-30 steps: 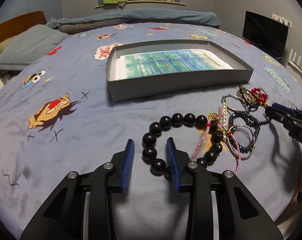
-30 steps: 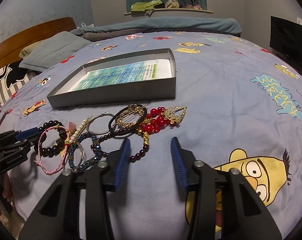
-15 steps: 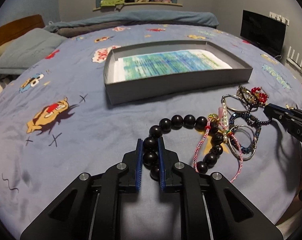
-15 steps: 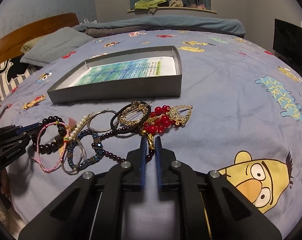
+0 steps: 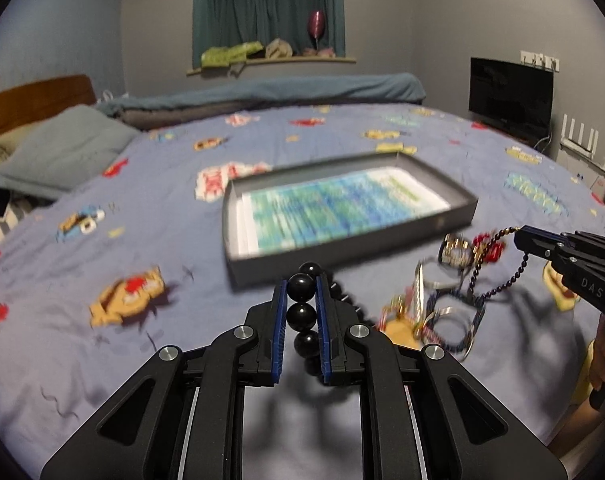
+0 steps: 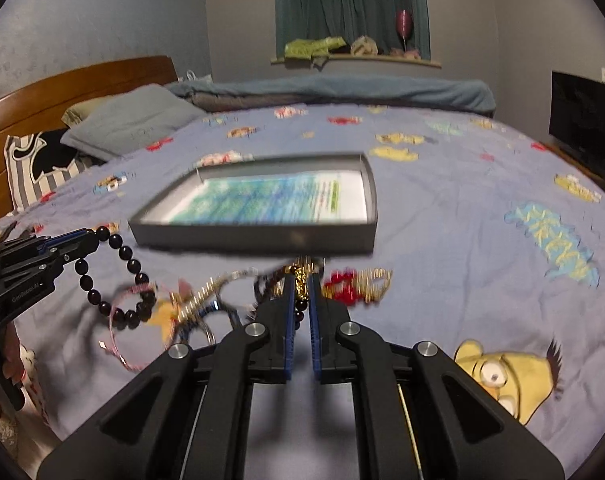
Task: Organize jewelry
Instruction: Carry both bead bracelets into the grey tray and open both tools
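**Colours on the bed**

A lavender-blue bedsheet (image 6: pixel 442 240) printed with yellow, red and orange cartoon figures. A grey box (image 6: pixel 262 236) lined with blue-green and white printed paper. Glossy black bead bracelet (image 5: pixel 301 314). Black grippers with blue pads (image 5: pixel 279 332). Red beads (image 6: pixel 342 280), gold trinkets. Teal curtains (image 5: pixel 268 4).

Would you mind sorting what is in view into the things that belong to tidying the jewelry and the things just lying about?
Part of the job:
- black bead bracelet, clamped in the left gripper
- dark bead chain, clamped in the right gripper
- remaining jewelry pile
- grey tray

Just lying about:
- pillow
- folded blanket
- television
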The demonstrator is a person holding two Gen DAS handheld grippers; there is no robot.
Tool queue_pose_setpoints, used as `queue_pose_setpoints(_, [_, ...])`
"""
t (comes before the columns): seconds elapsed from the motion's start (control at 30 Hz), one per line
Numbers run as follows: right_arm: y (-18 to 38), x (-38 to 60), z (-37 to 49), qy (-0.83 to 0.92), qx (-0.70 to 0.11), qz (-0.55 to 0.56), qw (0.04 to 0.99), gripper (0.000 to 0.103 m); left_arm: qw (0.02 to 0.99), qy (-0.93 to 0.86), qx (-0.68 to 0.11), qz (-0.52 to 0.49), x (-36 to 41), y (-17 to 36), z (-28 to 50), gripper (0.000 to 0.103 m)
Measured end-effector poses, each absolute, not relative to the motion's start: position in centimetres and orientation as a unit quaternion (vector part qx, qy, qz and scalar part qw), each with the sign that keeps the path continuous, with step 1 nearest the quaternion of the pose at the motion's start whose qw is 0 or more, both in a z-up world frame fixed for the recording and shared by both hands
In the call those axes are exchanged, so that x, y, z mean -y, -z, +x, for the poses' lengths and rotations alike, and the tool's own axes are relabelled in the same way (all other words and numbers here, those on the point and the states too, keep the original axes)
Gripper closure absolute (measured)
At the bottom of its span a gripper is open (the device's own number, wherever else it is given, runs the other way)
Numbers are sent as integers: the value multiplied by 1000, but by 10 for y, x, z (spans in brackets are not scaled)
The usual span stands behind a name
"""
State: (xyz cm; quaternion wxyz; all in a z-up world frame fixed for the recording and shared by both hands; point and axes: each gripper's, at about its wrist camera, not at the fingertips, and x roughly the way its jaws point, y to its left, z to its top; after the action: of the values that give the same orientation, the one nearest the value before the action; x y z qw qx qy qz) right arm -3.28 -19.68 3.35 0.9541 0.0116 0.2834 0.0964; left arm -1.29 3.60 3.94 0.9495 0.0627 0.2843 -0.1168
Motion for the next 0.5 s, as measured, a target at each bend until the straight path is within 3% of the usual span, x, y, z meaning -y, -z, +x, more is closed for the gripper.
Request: queue_pose_setpoints(0.5, [-110, 204, 60, -89, -229, 30, 969, 96, 967, 100, -232, 45, -44, -108, 69, 88])
